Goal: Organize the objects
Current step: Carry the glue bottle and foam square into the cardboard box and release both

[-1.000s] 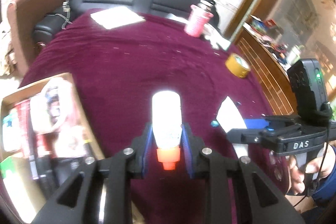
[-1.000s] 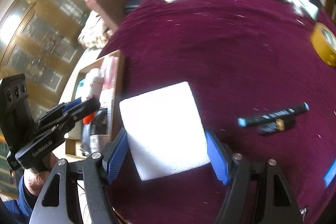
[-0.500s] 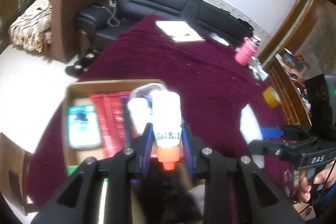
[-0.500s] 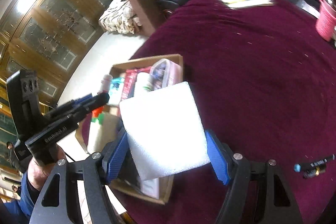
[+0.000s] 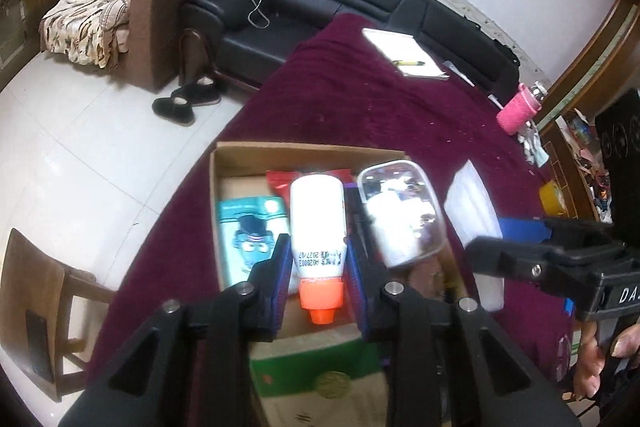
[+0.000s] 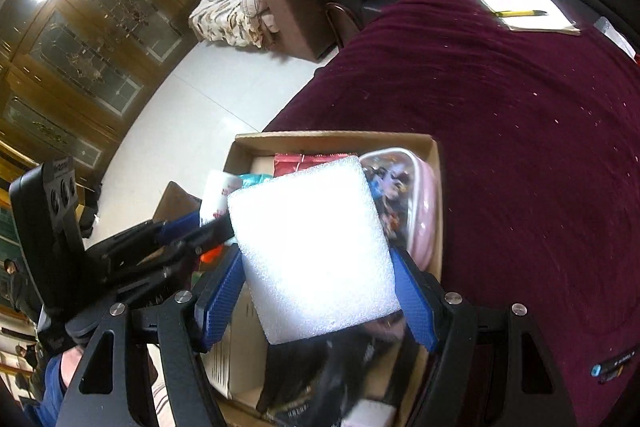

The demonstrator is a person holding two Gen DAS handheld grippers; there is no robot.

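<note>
Two tools, both loaded, over a cardboard box [image 5: 224, 163] sitting on the bench [image 5: 360, 99], which has a maroon cloth. Box is crowded: clear-lidded container [image 5: 400, 211], teal packet [image 5: 248, 231], red packet [image 5: 280, 179]. Right tool [image 6: 316, 291] is spread wide, pads clamped on a white foam block [image 6: 312, 247] above the box's middle. Left tool [image 5: 318, 267] is nearly closed, pads gripping a white bottle [image 5: 318, 223], orange cap [image 5: 322, 301] pointing back toward the camera, above the box between teal packet and container. Blue-capped marker [image 6: 612, 367] lies on the cloth, well apart from the box.
</note>
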